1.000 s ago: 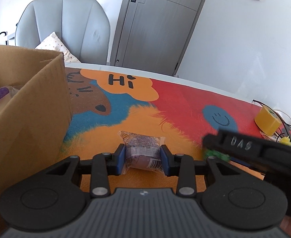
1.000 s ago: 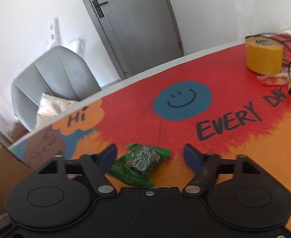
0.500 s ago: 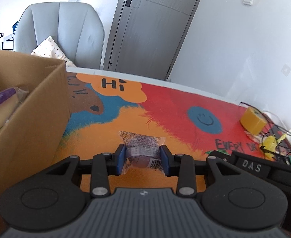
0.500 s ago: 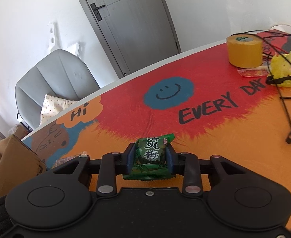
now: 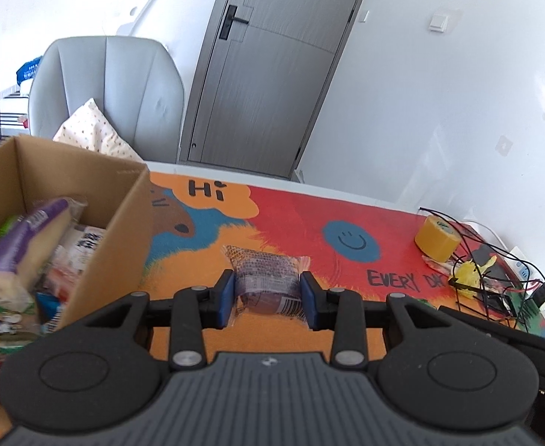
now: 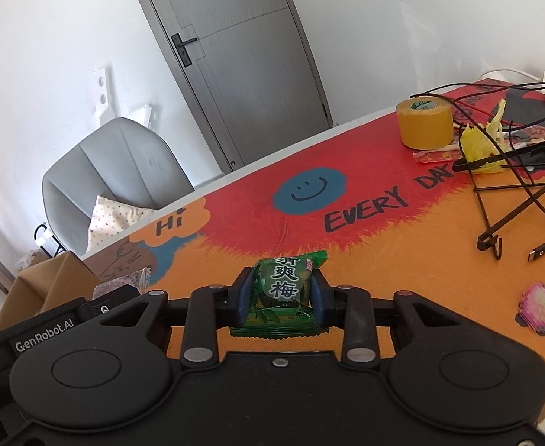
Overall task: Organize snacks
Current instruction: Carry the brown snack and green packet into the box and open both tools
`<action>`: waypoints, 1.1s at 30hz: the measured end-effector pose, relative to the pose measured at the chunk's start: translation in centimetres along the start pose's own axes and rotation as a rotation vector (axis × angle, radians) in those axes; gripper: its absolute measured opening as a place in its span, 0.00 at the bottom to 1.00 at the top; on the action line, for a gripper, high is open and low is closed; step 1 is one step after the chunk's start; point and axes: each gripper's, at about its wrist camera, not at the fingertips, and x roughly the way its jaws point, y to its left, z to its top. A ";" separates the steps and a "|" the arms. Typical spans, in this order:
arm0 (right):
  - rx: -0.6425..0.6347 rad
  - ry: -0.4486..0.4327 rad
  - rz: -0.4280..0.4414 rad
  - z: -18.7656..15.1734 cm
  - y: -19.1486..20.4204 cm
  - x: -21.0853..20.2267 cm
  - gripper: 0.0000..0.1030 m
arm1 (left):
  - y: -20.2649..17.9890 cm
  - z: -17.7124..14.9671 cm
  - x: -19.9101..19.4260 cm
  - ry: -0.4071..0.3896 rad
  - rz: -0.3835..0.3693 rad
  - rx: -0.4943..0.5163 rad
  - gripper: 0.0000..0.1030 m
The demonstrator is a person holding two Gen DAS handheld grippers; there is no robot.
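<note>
In the left wrist view my left gripper [image 5: 267, 299] is shut on a clear-wrapped brown snack [image 5: 267, 280], held above the colourful table mat [image 5: 309, 223]. To its left stands an open cardboard box [image 5: 112, 245] holding several snack packets [image 5: 23, 245]. In the right wrist view my right gripper [image 6: 280, 299] is shut on a green plum-candy packet [image 6: 285, 290], lifted off the mat [image 6: 384, 260]. The left gripper's body [image 6: 45, 330] and the box [image 6: 45, 282] show at the left of that view.
A roll of yellow tape [image 6: 425, 122], a yellow wrapper [image 6: 480, 145], tangled black cables [image 6: 514, 200] and a pink keychain [image 6: 540, 306] lie on the right side of the table. A grey chair [image 5: 109, 93] with a cushion stands behind the table, near a grey door [image 5: 265, 63].
The right gripper's jaws closed on the green packet and lifted it. Both grippers rose and moved toward the box, whose inside now shows in the left wrist view.
</note>
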 end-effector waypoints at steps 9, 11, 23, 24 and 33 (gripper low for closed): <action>-0.017 -0.043 0.039 -0.1 1.6 -2.6 0.32 | 0.7 0.6 -3.3 -0.046 -0.006 0.000 0.35; -0.022 -0.051 0.049 -0.1 2.0 -3.1 0.32 | 1.0 0.8 -4.0 -0.057 -0.005 0.000 0.35; -0.052 -0.058 0.110 -0.4 5.2 -4.4 0.32 | 3.6 2.0 -7.1 -0.094 0.024 -0.017 0.35; -0.055 -0.059 0.117 -0.5 5.5 -4.5 0.32 | 3.9 2.2 -7.4 -0.098 0.028 -0.018 0.35; -0.093 -0.062 0.197 -0.5 8.9 -4.8 0.32 | 6.5 3.2 -10.0 -0.138 0.070 -0.034 0.35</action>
